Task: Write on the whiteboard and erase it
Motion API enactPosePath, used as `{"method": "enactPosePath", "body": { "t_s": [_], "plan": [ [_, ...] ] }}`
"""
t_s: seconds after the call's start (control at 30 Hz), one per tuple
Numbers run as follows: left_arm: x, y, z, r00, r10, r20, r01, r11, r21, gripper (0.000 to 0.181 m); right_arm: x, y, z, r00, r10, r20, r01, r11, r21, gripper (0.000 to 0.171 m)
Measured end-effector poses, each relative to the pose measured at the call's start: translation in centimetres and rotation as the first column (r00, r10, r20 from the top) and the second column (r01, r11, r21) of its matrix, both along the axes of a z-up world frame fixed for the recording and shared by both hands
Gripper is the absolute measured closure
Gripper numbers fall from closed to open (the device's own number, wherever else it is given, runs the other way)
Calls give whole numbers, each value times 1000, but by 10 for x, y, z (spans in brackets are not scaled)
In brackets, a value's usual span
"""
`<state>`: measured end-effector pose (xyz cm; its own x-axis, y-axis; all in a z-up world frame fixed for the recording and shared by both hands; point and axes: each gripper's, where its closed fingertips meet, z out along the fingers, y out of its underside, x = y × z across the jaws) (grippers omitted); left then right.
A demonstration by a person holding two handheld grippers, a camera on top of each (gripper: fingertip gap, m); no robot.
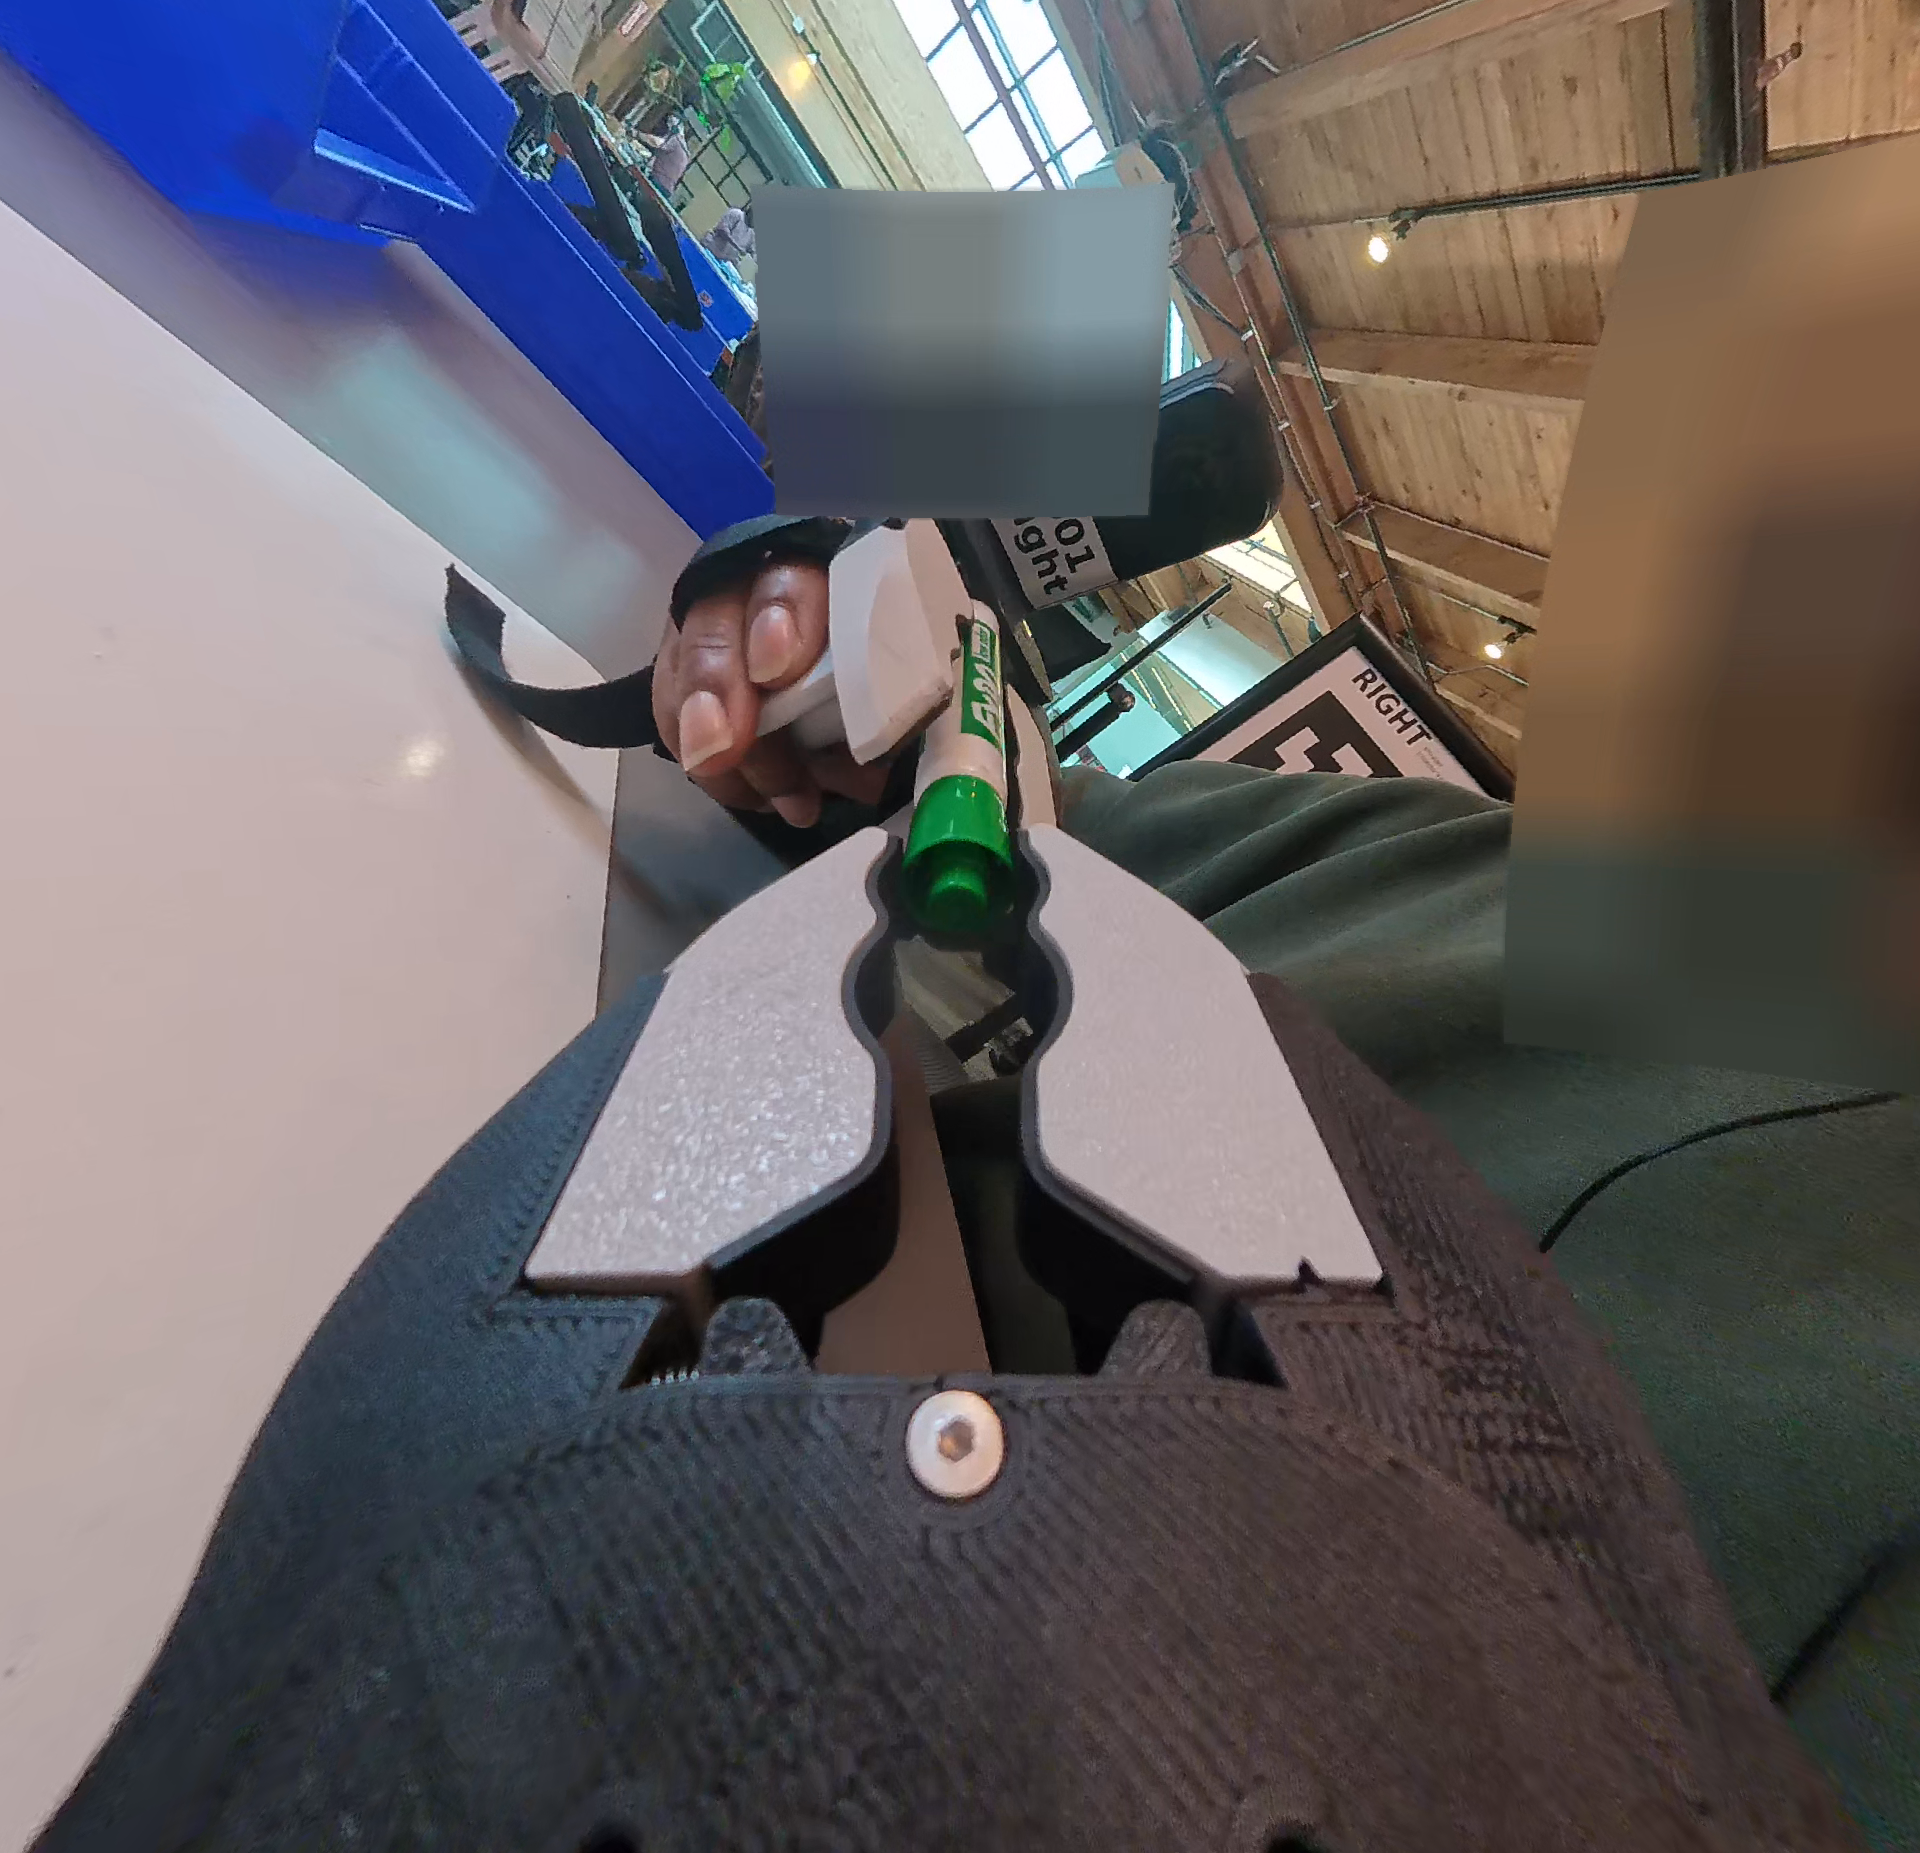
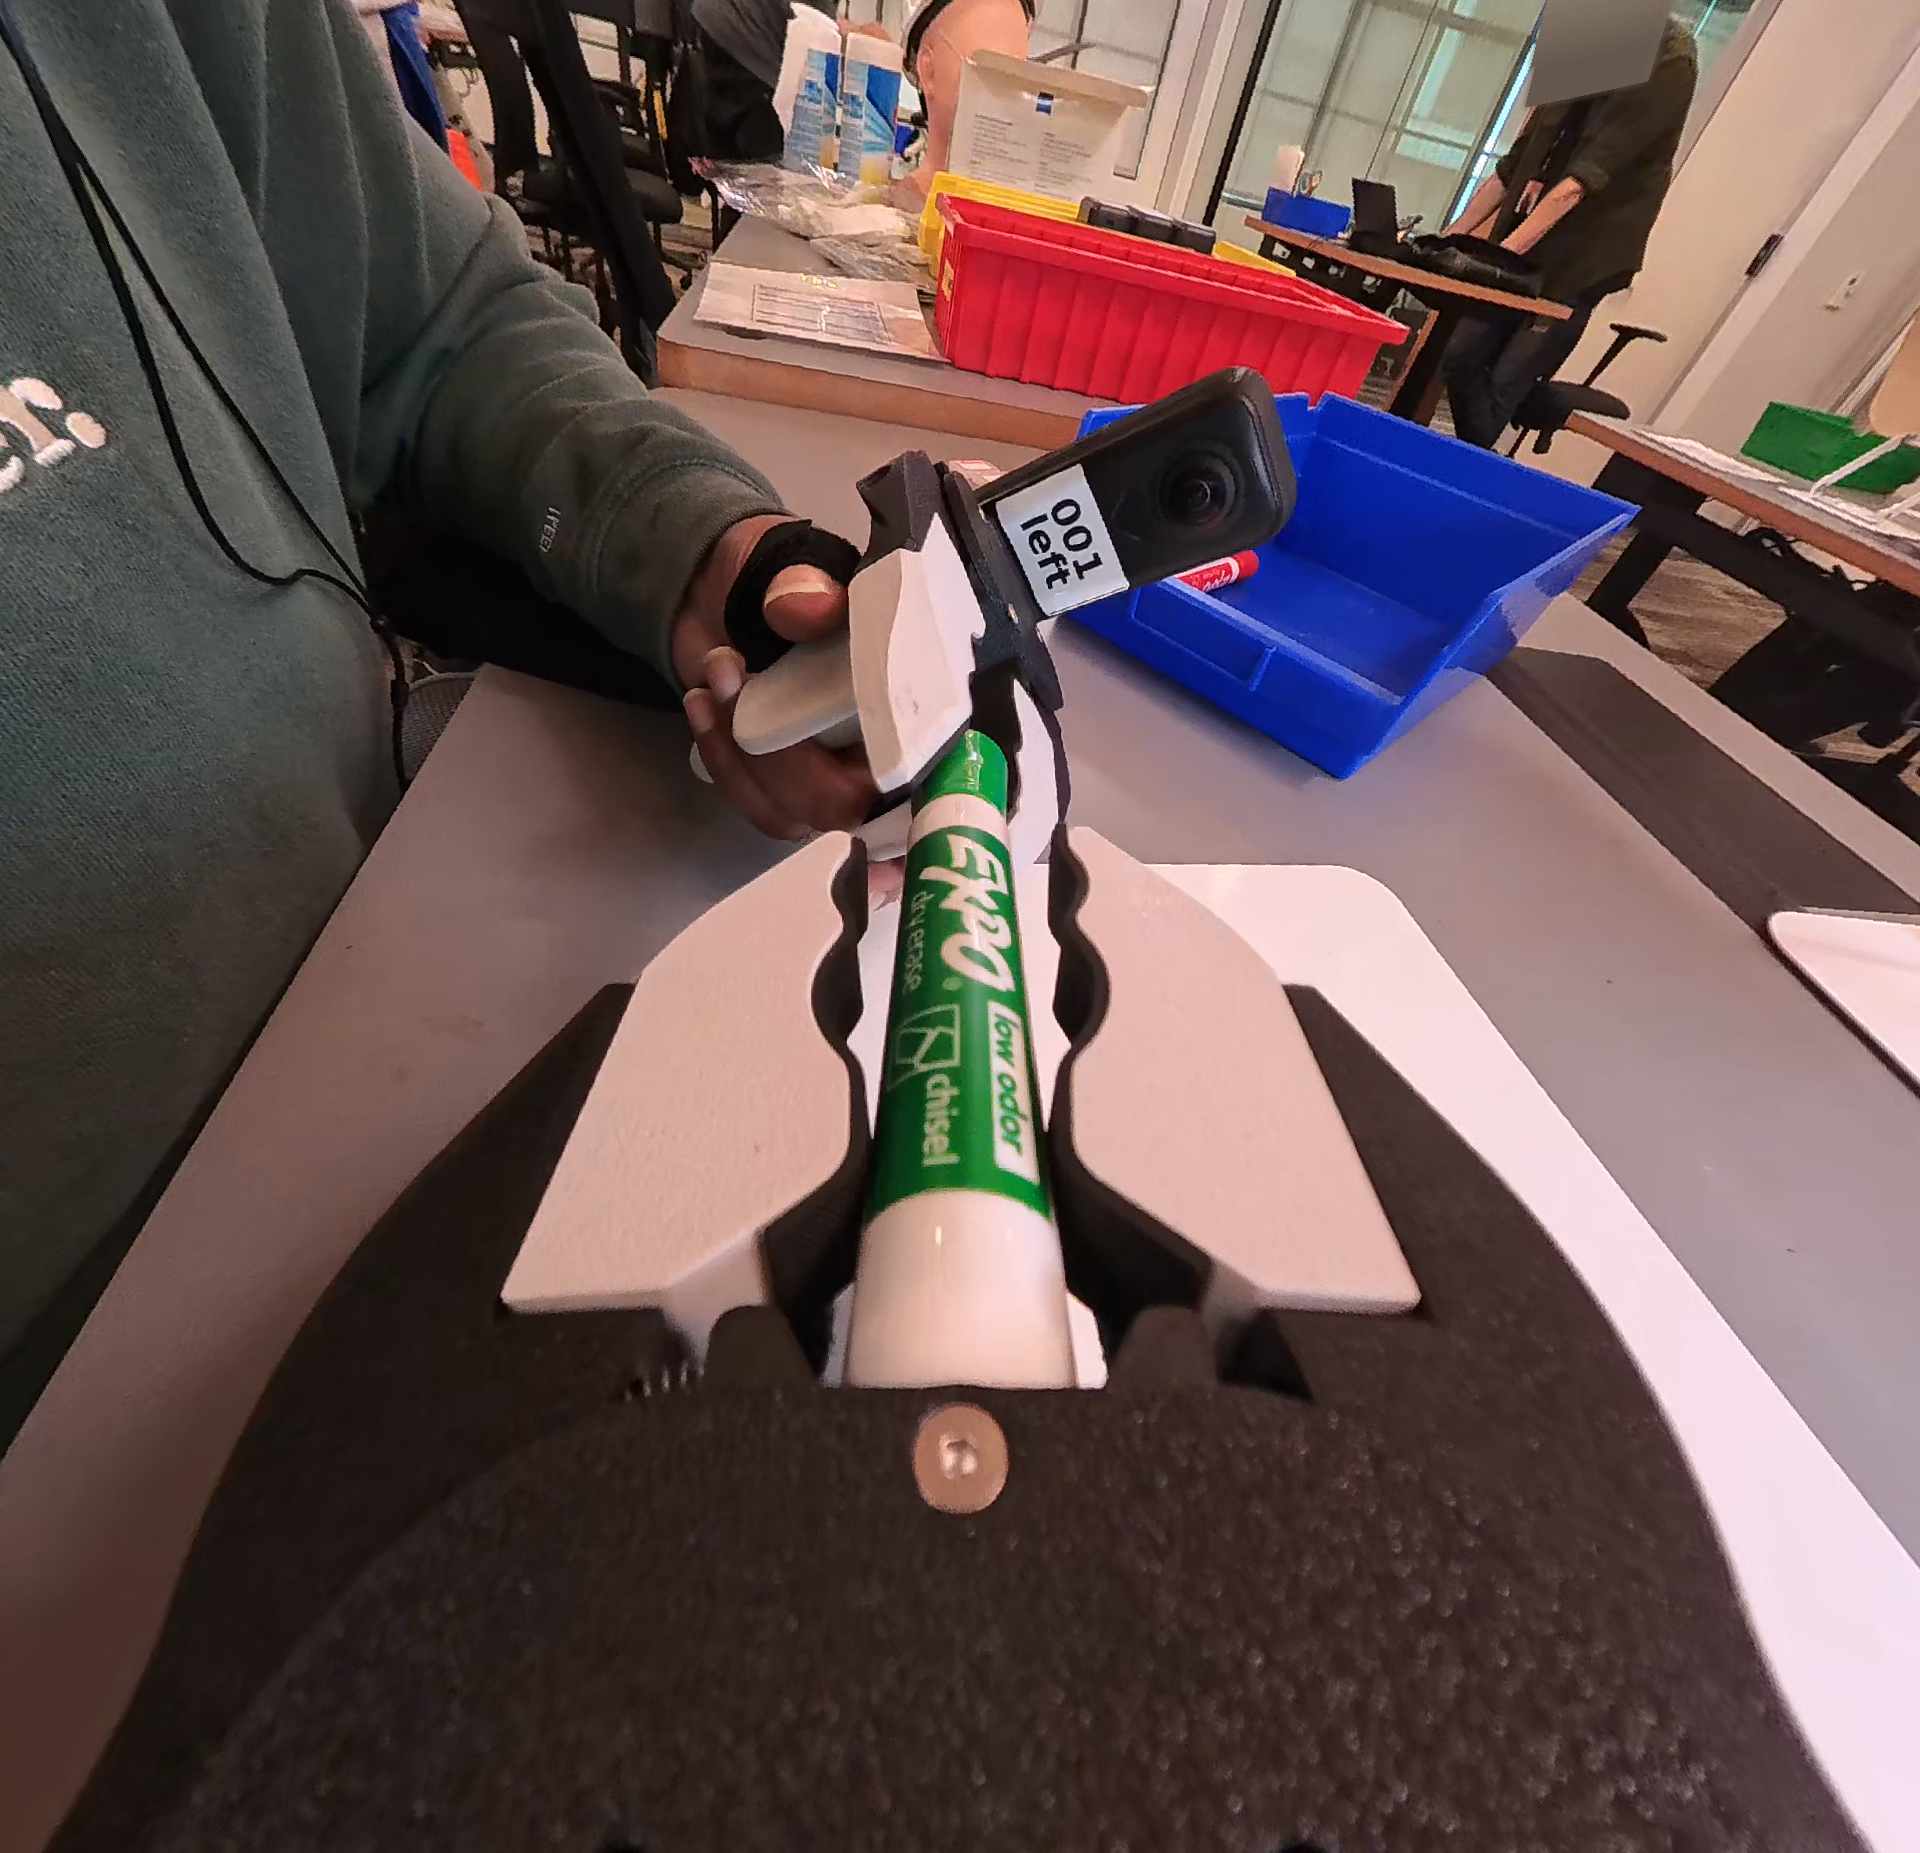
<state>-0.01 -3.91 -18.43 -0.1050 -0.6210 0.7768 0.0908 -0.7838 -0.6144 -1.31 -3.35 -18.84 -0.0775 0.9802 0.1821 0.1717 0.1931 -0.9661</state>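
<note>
With the right gripper [image 2: 956, 868] clamped on the green marker [image 2: 961, 1128] above the whiteboard [image 2: 1351, 982], and the left gripper [image 1: 951, 853] flanking its cap [image 1: 948, 884] (grip unclear), I'd squeeze the cap firmly, then pull straight along the barrel without twisting sideways.

Both cameras sit very close to the green-and-white plastic marker pen [image 2: 961, 1076], one at each end, facing each other. Both see that pen [image 1: 961, 806].
</note>
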Motion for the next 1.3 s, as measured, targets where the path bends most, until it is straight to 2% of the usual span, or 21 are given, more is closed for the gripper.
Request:
{"method": "enactPosePath", "body": {
  "t_s": [0.47, 0.7, 0.73, 0.8, 0.83, 0.93, 1.07, 1.3],
  "plan": [
    [-2, 2, 5, 1000, 7, 6, -7, 1000, 10, 162, -1, 1, 3, 1000, -27, -1, 27, 999, 43, 138],
    [-3, 3, 17, 1000, 3, 6, -3, 998, 56, 162, -1, 4, 20, 998, -48, -28, 48, 999, -20, 140],
    [-8, 8, 18, 1000, 30, 8, -31, 997, 65, 161, 7, 10, 31, 995, -65, -75, 61, 997, -46, 140],
    [-53, 44, 21, 976, 212, 47, -214, 976, 43, 163, 39, 31, 57, 980, -121, -156, 112, 992, -64, 140],
    [-67, 49, 18, 966, 260, -5, -258, 960, 110, 162, 49, 37, 59, 976, -152, -156, 150, 988, -24, 139],
    [-63, 46, 32, 960, 278, -21, -266, 936, 232, 162, 53, 45, 60, 974, -168, -154, 165, 986, -34, 139],
    [-83, 60, 44, 938, 345, -13, -328, 902, 282, 162, 67, 63, 61, 965, -211, -156, 203, 977, -68, 139],
    [-105, 61, 33, 891, 443, -102, -356, 819, 451, 161, 72, 88, 49, 952, -282, -122, 260, 951, -166, 138]
  ]
}}
